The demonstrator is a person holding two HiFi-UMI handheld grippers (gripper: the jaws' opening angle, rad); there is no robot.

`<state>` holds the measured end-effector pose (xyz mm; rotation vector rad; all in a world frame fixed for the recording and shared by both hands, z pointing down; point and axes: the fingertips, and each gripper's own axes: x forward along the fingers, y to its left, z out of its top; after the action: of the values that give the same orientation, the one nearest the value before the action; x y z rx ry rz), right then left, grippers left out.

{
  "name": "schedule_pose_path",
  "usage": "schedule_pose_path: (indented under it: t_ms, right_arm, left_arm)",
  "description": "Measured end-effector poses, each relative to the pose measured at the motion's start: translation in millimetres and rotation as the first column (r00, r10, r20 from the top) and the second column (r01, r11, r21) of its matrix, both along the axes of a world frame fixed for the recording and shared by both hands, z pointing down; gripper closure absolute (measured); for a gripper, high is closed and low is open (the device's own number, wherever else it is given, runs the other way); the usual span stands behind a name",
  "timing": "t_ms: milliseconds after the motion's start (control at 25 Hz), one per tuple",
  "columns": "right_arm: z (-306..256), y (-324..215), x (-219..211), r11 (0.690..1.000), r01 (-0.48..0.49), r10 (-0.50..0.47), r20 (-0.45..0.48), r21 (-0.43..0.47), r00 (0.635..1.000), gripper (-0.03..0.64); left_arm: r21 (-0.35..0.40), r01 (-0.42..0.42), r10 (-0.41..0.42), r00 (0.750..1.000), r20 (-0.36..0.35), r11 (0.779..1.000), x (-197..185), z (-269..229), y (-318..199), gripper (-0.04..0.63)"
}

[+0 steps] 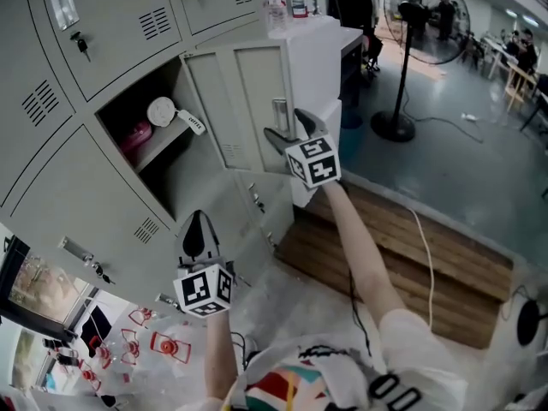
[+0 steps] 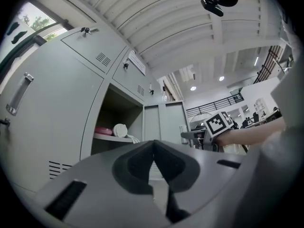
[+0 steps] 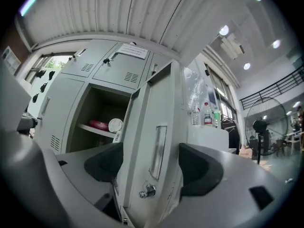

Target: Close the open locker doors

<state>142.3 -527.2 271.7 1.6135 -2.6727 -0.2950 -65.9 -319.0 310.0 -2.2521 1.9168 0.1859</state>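
Grey locker bank (image 1: 111, 32) at the edge of a workshop hall; one compartment stands open, its door (image 3: 159, 122) out wide, a pink item (image 1: 135, 137) on the shelf inside. Right gripper (image 3: 151, 167) is at the door's free edge, jaws apart and straddling the panel near the handle, not clamped. Left gripper (image 2: 153, 161) sits low by the lower lockers, jaws pressed together, nothing held. Step in hand looks like engaging the door; next move likely calls for a sideways push toward the frame until it seats.

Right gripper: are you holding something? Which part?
Nothing is clamped. The right gripper has its jaws apart, straddling the free edge of the locker door, beside its handle.
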Motion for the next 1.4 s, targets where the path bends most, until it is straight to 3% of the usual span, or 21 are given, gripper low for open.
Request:
schedule_pose_path:
  t_ms: [480, 1040, 1400]
  right_arm:
    - [-7.0, 34.3, -19.8, 0.994, 0.105, -0.108, 0.101, 0.032, 0.989, 0.281]
    - [-14.2, 82.7, -50.4, 0.958, 0.276, -0.282, 0.085, 0.074, 0.956, 0.281]
    - [-12.1, 131.0, -105.2, 0.897, 0.437, -0.439, 0.015, 0.075, 0.898, 0.281]
  left_arm:
    - [-0.022, 0.030, -0.030, 0.999, -0.012, 0.999, -7.6, 13.3, 9.7, 0.589]
    - [-0.009, 0.022, -0.022, 1.000, 0.013, 1.000, -3.1, 7.6, 33.4, 0.589]
    - [-0.023, 0.060, -0.060, 0.998, 0.006, 0.998, -23.2, 14.8, 46.5, 0.589]
